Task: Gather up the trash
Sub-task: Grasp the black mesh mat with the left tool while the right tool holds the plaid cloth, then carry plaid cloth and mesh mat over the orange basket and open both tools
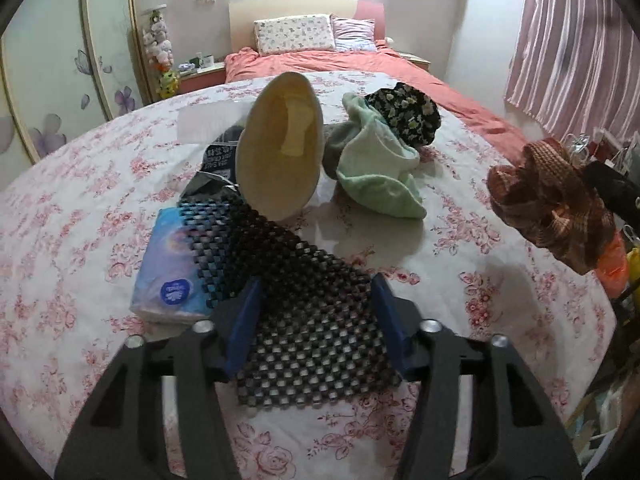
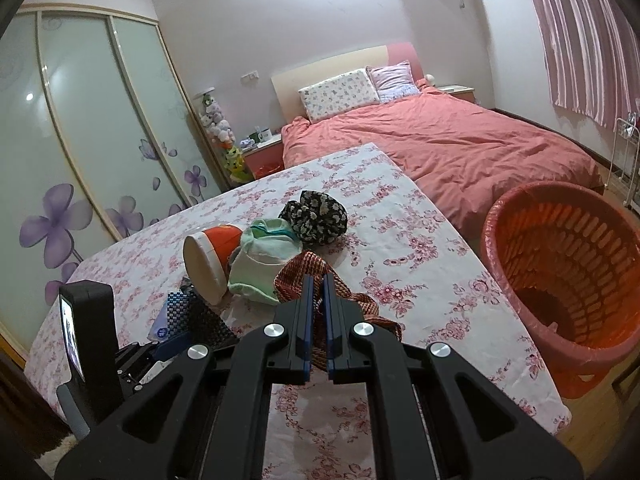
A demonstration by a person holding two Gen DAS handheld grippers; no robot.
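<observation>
table, under a floral cloth, ends on its right edge just beside the orange slatted basket standing on the floor; bare cloth stretches beyond the pile. black woven mat lies between the left gripper fingers, jaws partly apart, pads not clearly pressing. tipped paper cup leans beside green cloth and dark floral cloth. tissue pack bears a blue round label, unreadable. right gripper, angled down, is clamped on the brown woven cloth.
</observation>
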